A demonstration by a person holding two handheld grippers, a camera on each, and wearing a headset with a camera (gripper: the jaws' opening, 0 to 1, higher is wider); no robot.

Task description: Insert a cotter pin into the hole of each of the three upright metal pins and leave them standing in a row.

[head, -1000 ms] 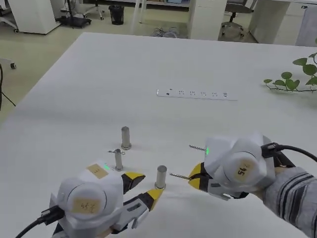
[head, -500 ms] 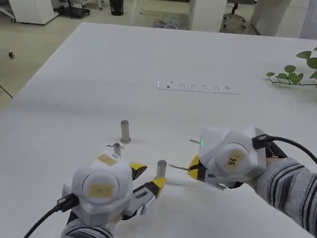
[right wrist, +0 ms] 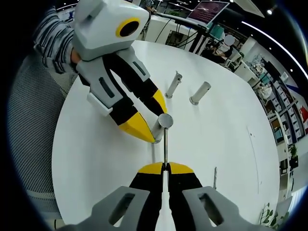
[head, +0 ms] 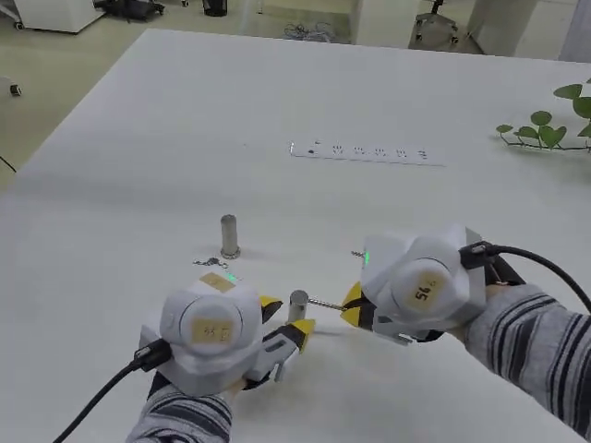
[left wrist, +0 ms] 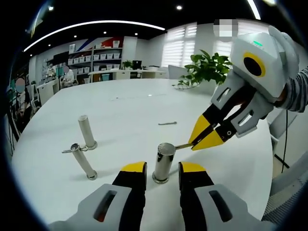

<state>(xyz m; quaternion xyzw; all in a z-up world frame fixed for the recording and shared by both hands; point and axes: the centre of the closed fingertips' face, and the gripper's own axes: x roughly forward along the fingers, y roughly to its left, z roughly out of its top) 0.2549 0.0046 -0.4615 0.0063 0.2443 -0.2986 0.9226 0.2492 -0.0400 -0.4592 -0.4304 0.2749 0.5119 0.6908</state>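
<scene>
Closed in: cotter point(right wrist: 165, 144) at pin point(left wrist: 163, 161) top; right fingers point(right wrist: 150, 174) pinch cotter; left fingers point(left wrist: 133, 172) straddle pin, grip unclear; off-hole push could topple pin.

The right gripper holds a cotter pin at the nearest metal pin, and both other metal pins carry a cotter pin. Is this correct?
No: only the middle metal pin carries an inserted cotter pin; the far metal pin has none, as the left gripper view shows. The right gripper does hold a second cotter pin at the nearest metal pin.
</scene>
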